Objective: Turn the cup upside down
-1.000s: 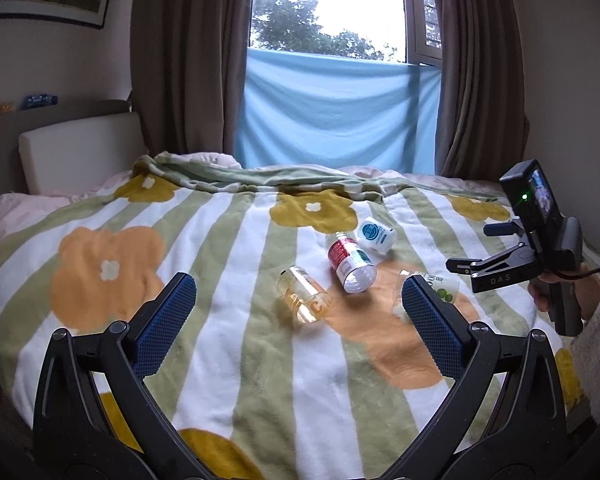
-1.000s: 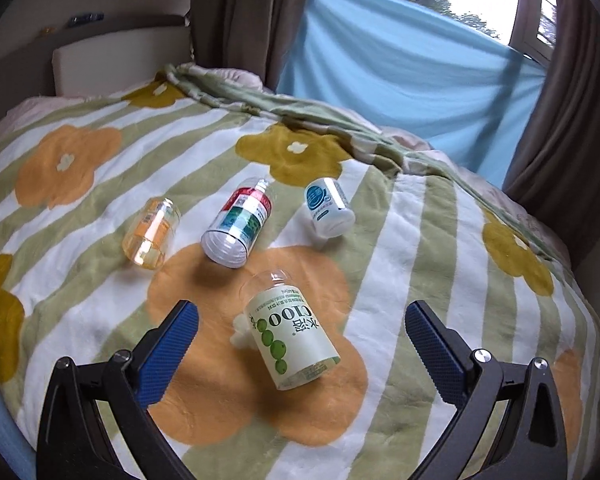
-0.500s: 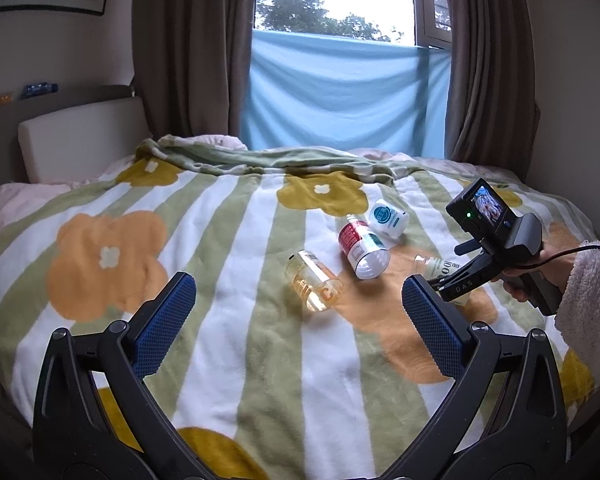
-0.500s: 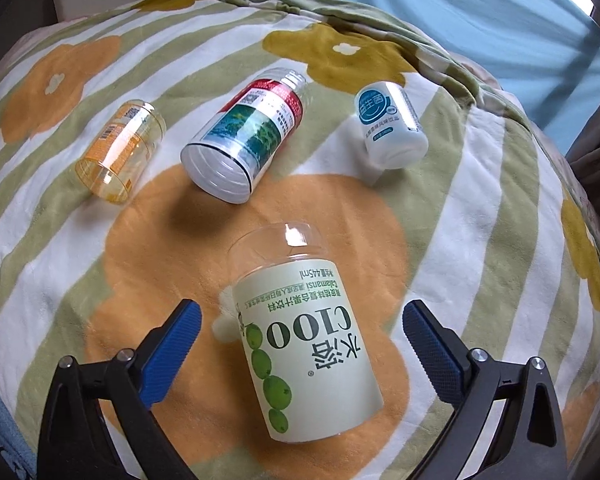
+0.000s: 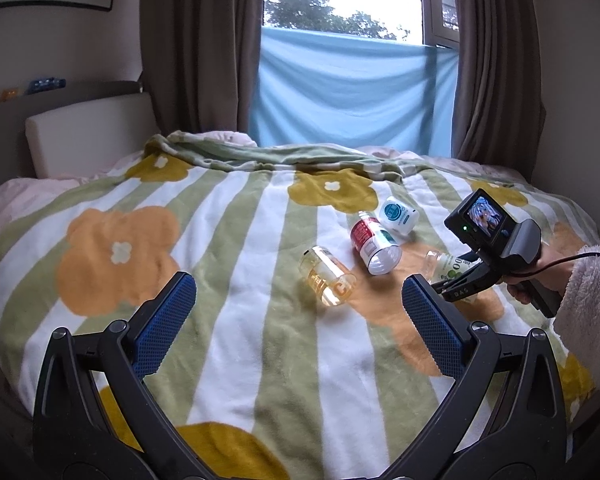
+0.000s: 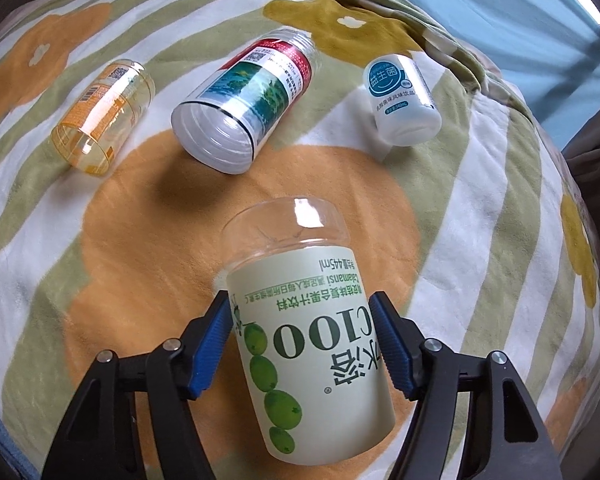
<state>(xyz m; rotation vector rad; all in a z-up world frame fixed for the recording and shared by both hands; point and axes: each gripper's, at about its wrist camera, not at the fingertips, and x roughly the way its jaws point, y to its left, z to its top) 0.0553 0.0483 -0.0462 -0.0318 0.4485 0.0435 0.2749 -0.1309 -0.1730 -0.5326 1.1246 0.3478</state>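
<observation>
Grasping is the step now: your right gripper (image 6: 302,334) clamps the green-label cup (image 6: 312,344) lying on the bed (image 6: 480,208), left gripper (image 5: 296,320) open, so next lift and turn it.

My right gripper (image 6: 302,338) clamps the green-labelled cup (image 6: 312,352), which lies on its side on the bed (image 6: 480,208).

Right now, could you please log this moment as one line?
right gripper: shut on green-label cup | left gripper: open, idle | cup: lying on blanket

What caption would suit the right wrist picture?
Right tongs close on the green-label cup lying on the flowered blanket.
</observation>
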